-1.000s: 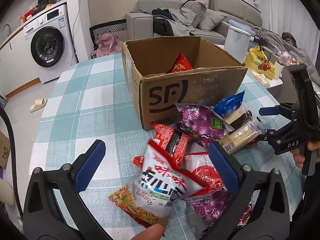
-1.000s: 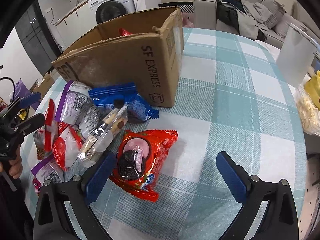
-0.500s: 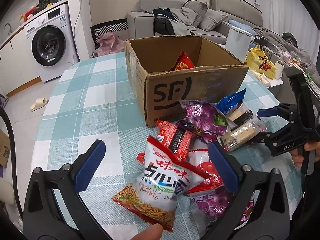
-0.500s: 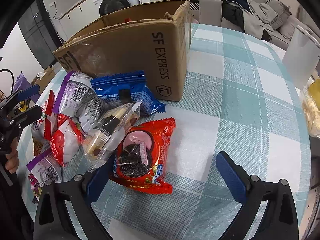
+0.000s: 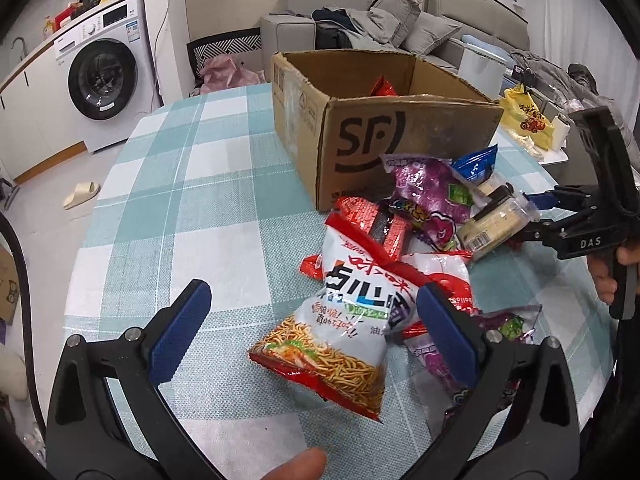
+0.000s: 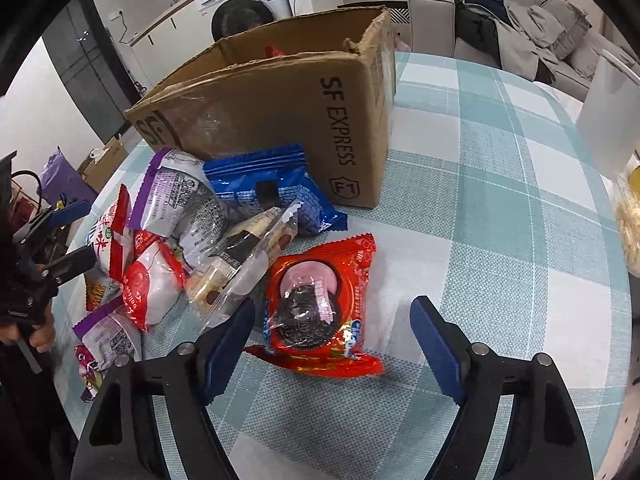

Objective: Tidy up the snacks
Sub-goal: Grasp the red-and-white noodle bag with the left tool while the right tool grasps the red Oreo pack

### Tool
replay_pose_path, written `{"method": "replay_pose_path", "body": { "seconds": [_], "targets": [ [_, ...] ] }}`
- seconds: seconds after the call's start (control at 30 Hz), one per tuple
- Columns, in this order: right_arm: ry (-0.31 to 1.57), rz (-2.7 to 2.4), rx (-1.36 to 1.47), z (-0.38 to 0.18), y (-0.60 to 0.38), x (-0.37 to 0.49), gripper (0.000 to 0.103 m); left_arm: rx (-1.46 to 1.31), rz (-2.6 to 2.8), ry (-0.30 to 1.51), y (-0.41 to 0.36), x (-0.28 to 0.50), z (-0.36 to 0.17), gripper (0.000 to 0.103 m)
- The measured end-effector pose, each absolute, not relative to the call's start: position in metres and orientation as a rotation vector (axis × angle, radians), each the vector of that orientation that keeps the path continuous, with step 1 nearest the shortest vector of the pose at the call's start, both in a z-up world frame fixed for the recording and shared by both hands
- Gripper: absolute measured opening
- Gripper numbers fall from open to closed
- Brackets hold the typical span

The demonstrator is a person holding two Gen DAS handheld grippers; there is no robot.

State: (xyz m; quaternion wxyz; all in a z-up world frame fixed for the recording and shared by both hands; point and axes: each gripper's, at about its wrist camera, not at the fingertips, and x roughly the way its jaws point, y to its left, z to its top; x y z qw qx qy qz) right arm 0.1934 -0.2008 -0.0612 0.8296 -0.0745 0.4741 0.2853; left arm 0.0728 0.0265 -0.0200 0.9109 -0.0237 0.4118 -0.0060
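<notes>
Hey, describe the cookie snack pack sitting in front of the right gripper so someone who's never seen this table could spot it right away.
Find the cardboard box on the checked tablecloth; a heap of snack bags lies against its near side. At the heap's right edge, between the right gripper fingers, lies the red cookie pack. Its clear round window shows a dark chocolate sandwich cookie, which no neighbouring pack has.

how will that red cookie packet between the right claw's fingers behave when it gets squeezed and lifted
The red cookie packet looks like a puffy film pouch, so it will probably dent and crinkle, not hold stiff. Its glossy wrapper may slip. The cookie seen through the window could crack under a hard squeeze. The right claw has just been closing around it, pads not yet pressing.
</notes>
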Motion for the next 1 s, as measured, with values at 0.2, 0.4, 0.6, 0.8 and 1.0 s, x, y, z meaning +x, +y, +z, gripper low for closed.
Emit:
{"method": "replay_pose_path", "body": {
  "seconds": [0.2,0.4,0.6,0.8,1.0],
  "targets": [
    [1.0,0.623,-0.147,-0.06,-0.201,0.193,0.08,-0.029,-0.046,0.87,0.022,0.074,-0.028,0.102],
    [0.996,0.616,-0.172,-0.061,-0.2,0.191,0.077,0.0,-0.059,0.905,0.015,0.078,-0.039,0.102],
    [0.991,0.606,-0.177,-0.061,-0.203,0.192,0.069,-0.006,-0.079,0.913,0.015,0.081,-0.043,0.097],
    [0.977,0.611,-0.183,-0.059,-0.202,0.192,0.058,0.006,-0.118,0.896,0.011,0.081,-0.044,0.069],
    [0.961,0.575,-0.154,-0.057,-0.212,0.196,0.045,0.001,-0.139,0.864,0.011,0.079,-0.042,0.046]
  ]
}}
